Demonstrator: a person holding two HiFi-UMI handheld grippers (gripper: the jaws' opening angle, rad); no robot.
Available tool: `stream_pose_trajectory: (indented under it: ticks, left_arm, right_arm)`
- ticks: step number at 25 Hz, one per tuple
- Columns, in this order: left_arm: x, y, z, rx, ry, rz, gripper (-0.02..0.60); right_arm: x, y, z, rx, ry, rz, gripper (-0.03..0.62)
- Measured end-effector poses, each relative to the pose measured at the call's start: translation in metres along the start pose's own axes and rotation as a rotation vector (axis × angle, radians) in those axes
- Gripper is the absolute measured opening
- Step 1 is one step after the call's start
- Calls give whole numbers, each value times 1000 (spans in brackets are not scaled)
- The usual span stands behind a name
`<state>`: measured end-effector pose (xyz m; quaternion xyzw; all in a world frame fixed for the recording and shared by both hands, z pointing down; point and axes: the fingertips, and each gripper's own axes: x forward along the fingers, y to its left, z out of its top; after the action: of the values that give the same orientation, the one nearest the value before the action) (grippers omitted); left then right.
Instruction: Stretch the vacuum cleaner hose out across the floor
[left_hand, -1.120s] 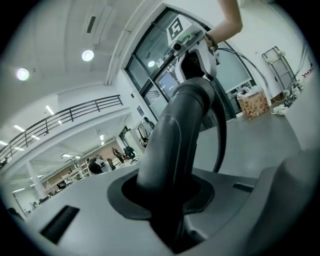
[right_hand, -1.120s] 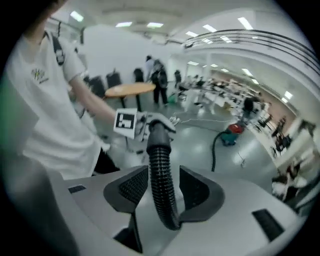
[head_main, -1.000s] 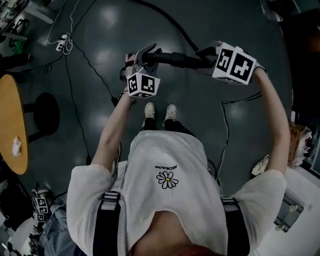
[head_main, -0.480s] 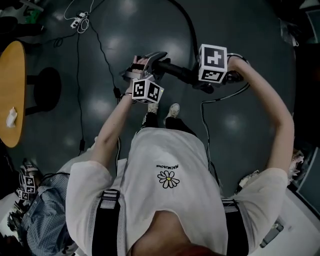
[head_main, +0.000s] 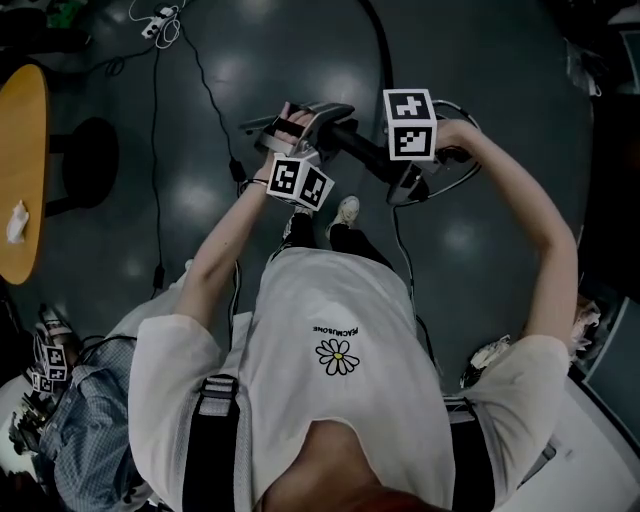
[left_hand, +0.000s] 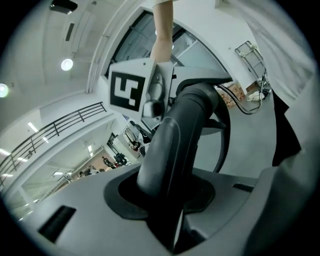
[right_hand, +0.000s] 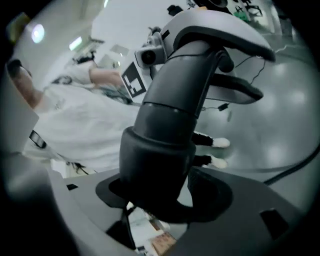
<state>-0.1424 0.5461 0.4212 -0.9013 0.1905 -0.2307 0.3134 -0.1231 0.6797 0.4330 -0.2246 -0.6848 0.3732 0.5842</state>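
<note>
The vacuum's black wand (head_main: 362, 148) with its grey handle (head_main: 322, 113) hangs in the air between both grippers, over the person's shoes. The black hose (head_main: 379, 50) runs from it up across the dark floor. My left gripper (head_main: 300, 128) is shut on the handle end; in the left gripper view its jaws (left_hand: 165, 205) pinch the dark curved grip (left_hand: 172, 140). My right gripper (head_main: 400, 176) sits further along the wand. Its jaws (right_hand: 160, 202) have just been opening and stand wide, with the thick black cuff (right_hand: 160, 160) still between them.
A round wooden table (head_main: 20, 170) and a black stool (head_main: 85, 165) stand at the left. A power strip (head_main: 155, 25) and a thin cable (head_main: 155, 130) lie on the floor behind. Marker cubes (head_main: 48, 362) and a seated person show at lower left.
The right gripper has swung in toward the left one and tipped downward. Both grippers and the wand have sunk a little and drawn nearer to the body.
</note>
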Motion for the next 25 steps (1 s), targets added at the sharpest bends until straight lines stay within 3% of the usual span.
stream_pose_trajectory:
  ticks: [1,2,3,6,9,13,19,20,22,25]
  left_arm:
    - [-1,4,3,-5,-16,0,108]
    - [-2,7,3,-18,-25,-7,108]
    - [-2,10,3,-34,-29,-25,109]
    - [-4,5,-4,-71,-30,-99,109]
    - [-13,-3,-10,-68,-52,-98,109]
    - [-26,-6,-11,-120,-90,-96,112]
    - [-54,0,-31,-224,-62,-111,143]
    - [-66,6,-41,-273,-41,-104,151]
    - [-98,29,-75,-450,20,-50,150]
    - [-146,76,-126,-770,51,128,150]
  right_arm:
    - [0,14,12,15,-103,107,321]
    - [-4,25,26,28,-220,180,273]
    - [-9,32,40,35,-326,215,221]
    - [-15,35,59,69,-490,221,221]
    - [-13,41,57,109,-558,251,221]
    - [-26,47,47,105,-610,253,221]
    - [-31,47,60,107,-668,265,221]
    - [-34,46,62,112,-688,274,221]
    - [-51,43,63,151,-777,300,221]
    - [-70,39,77,201,-894,252,221]
